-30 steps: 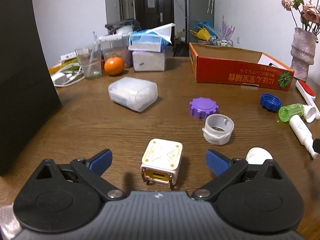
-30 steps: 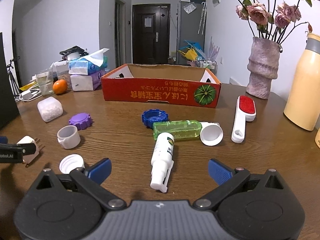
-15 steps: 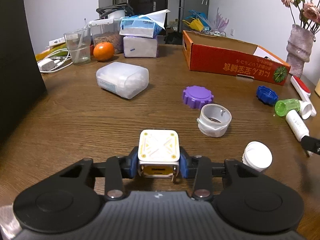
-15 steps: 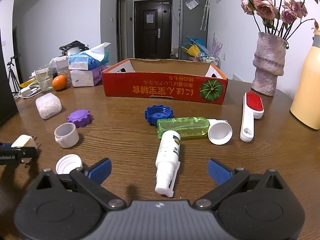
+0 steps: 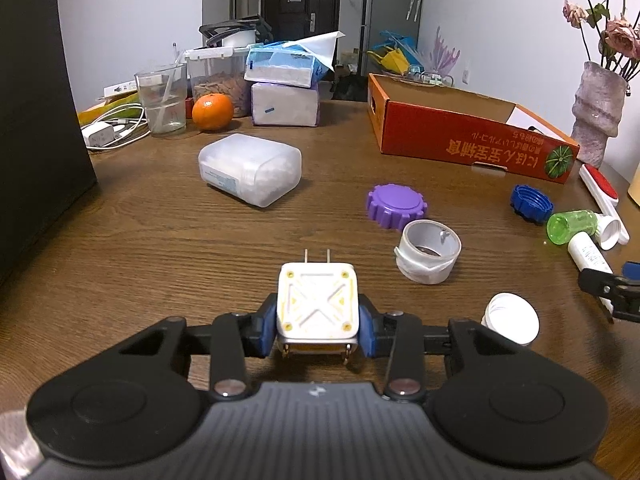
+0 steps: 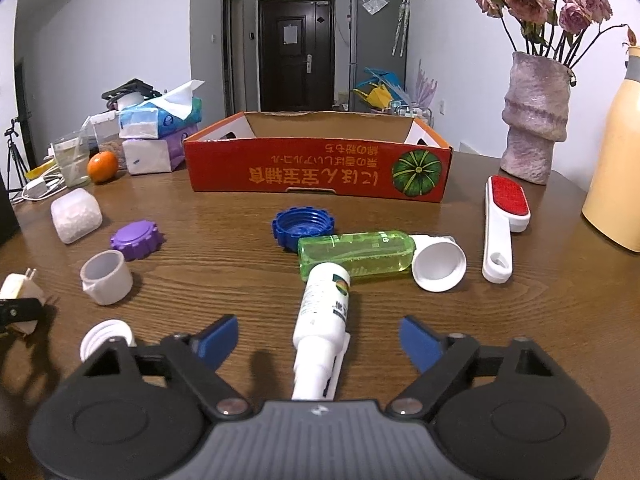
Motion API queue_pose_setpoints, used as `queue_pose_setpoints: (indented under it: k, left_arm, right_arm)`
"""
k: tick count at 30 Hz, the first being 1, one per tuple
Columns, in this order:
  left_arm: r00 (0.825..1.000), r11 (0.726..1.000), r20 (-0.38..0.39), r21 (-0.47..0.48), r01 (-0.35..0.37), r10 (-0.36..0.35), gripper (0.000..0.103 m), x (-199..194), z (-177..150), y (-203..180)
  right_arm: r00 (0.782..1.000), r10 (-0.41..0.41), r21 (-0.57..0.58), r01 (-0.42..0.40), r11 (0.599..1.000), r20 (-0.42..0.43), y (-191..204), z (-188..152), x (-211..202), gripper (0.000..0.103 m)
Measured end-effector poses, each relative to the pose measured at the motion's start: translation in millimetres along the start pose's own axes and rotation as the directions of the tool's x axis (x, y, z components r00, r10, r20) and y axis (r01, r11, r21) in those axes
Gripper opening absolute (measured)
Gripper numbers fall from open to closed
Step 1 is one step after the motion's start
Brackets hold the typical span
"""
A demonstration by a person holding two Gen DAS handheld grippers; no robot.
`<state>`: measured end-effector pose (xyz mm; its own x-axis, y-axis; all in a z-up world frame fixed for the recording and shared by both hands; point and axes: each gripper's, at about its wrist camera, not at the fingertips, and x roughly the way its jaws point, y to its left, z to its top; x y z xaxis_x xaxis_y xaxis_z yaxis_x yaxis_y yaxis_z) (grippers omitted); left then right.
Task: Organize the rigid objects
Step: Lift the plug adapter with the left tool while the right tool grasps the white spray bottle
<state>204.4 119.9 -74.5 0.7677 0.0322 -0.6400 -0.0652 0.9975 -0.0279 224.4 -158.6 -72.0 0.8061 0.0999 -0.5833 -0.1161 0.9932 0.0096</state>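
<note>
My left gripper (image 5: 317, 330) is shut on a white cube-shaped charger plug (image 5: 317, 307), prongs pointing away; the charger plug (image 6: 18, 286) also shows at the left edge of the right wrist view. My right gripper (image 6: 318, 336) straddles a white spray bottle (image 6: 322, 322) lying on the wooden table (image 6: 224, 248); its jaws are closing, with a gap on both sides of the bottle. A green bottle (image 6: 356, 254), blue cap (image 6: 303, 226), purple cap (image 5: 396, 205), tape ring (image 5: 428, 251) and white lid (image 5: 510, 323) lie around. The red cardboard box (image 6: 318, 170) stands open behind.
A red lint brush (image 6: 503, 224), a white funnel cap (image 6: 439, 266) and a frosted plastic container (image 5: 250, 174) lie on the table. A vase (image 6: 534, 116) and yellow flask (image 6: 616, 148) stand at the right. Tissue packs (image 5: 285, 92), an orange (image 5: 212, 112) and a glass (image 5: 162, 98) crowd the far left.
My left gripper closed on the charger plug and tipped it so the prongs point away. My right gripper moved forward over the spray bottle and its jaws narrowed.
</note>
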Motion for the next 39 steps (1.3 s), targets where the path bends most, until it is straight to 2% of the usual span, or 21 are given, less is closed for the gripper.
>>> queue_pose_setpoints:
  k: [5, 18, 39]
  left_arm:
    - [1.000, 1.000, 0.003, -0.006, -0.001, 0.001, 0.040, -0.1, 0.6, 0.6]
    - [1.000, 1.000, 0.006, -0.013, -0.003, 0.003, 0.040, -1.1, 0.1, -0.6]
    - [0.996, 0.999, 0.087, -0.026, 0.028, -0.025, 0.040, -23.7, 5.4, -21.3]
  right_arm:
    - [1.000, 0.003, -0.005, -0.003, 1.000, -0.015, -0.5, 2.1, 10.5, 0.059]
    - [1.000, 0.018, 0.003, -0.018, 1.000, -0.022, -2.7, 4.5, 19.1, 0.028]
    - [0.995, 0.051, 0.029, -0.053, 0.998, 0.087, -13.1, 13.3, -10.0, 0.027]
